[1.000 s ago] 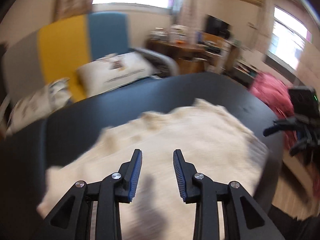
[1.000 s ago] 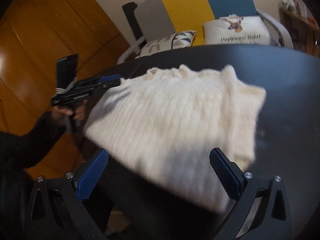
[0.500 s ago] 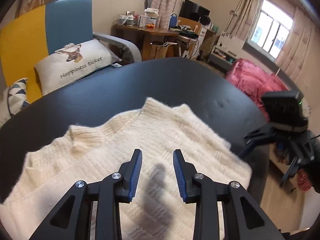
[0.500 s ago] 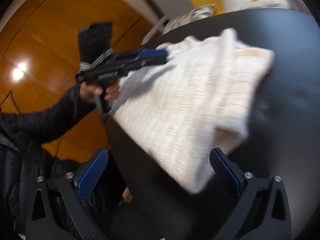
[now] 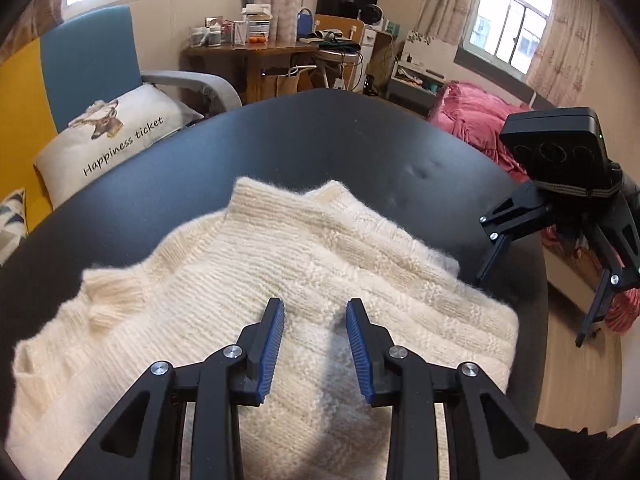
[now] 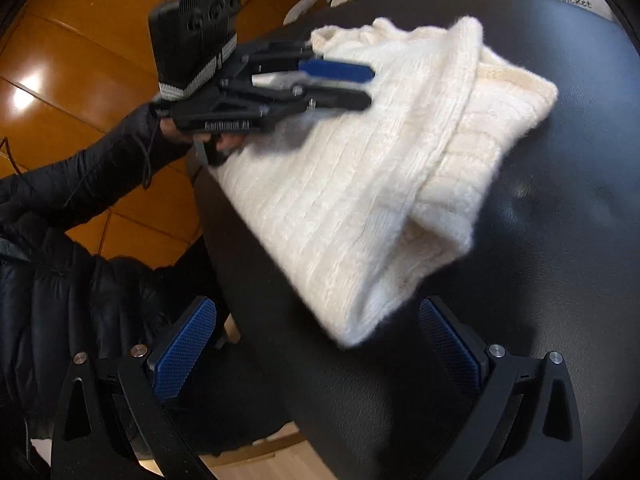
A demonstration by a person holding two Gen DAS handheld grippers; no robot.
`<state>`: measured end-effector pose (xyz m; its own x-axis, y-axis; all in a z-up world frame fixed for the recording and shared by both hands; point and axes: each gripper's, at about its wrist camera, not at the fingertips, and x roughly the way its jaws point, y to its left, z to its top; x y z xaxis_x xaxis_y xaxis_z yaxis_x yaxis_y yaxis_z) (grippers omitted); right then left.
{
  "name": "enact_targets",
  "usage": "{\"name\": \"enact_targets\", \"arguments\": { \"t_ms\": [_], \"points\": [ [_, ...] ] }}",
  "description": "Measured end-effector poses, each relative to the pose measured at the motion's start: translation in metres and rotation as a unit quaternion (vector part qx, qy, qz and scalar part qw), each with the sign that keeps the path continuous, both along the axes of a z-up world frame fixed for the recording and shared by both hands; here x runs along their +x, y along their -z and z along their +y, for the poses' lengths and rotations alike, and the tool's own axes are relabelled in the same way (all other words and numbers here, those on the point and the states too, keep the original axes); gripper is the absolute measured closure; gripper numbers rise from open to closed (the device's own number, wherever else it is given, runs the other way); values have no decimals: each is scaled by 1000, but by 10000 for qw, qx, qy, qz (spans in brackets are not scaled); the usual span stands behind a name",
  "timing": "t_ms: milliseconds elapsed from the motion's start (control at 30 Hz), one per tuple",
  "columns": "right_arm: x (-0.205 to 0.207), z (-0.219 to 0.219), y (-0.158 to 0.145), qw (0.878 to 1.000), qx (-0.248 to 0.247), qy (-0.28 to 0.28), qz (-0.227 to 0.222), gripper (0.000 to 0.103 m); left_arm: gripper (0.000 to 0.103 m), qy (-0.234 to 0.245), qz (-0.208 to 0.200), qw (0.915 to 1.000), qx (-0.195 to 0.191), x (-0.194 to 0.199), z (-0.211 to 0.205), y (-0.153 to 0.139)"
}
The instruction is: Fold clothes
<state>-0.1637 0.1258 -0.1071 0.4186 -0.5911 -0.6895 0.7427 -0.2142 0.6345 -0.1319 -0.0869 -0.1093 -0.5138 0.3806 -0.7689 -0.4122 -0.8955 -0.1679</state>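
Observation:
A cream knit sweater point(image 5: 304, 264) lies folded on the round black table point(image 5: 320, 140). My left gripper point(image 5: 314, 304) hovers just above the middle of the sweater, its blue pads apart with nothing between them. In the right wrist view the left gripper point(image 6: 370, 87) reaches in from the left over the sweater point(image 6: 360, 160), held by a hand in a black sleeve point(image 6: 80, 184). My right gripper point(image 6: 316, 308) stands wide open near the sweater's nearest folded corner, without touching it. It also shows at the table's right edge as the right gripper point(image 5: 532, 312).
The table point(image 6: 540, 280) ends close on the right, with wooden floor point(image 6: 80, 60) beyond. Behind it are an armchair with a "Happiness ticket" pillow point(image 5: 112, 136), a cluttered wooden desk point(image 5: 248, 52) and a pink blanket point(image 5: 476, 120).
The left gripper has swung in over the sweater and come lower and closer to it. The right gripper has tipped downward toward the sweater's near corner. Both stayed open and empty.

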Motion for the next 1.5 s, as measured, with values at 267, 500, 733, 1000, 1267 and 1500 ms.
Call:
{"name": "enact_targets", "arguments": {
  "t_ms": [267,500,733,1000,1267,1500],
  "points": [
    [0,-16,9,9974,-477,-31,-532,0,71,-81,-56,9998,184,-1,-7,3],
    [30,-42,2,9894,-593,-902,-972,0,70,-286,-181,9982,487,-7,-12,11],
    [46,-51,2,9833,20,-1557,-944,0,68,57,-25,10000,-36,1,4,9],
    [34,-46,16,9849,373,-1416,-921,0,67,48,-55,10000,-51,0,6,4],
    [23,1,-16,9999,18,-70,131,0,67,-223,-559,9952,773,-58,-32,-22],
    [23,-8,-20,9972,-614,362,211,0,60,70,-1192,9902,722,-122,-29,-15]
  ]
}}
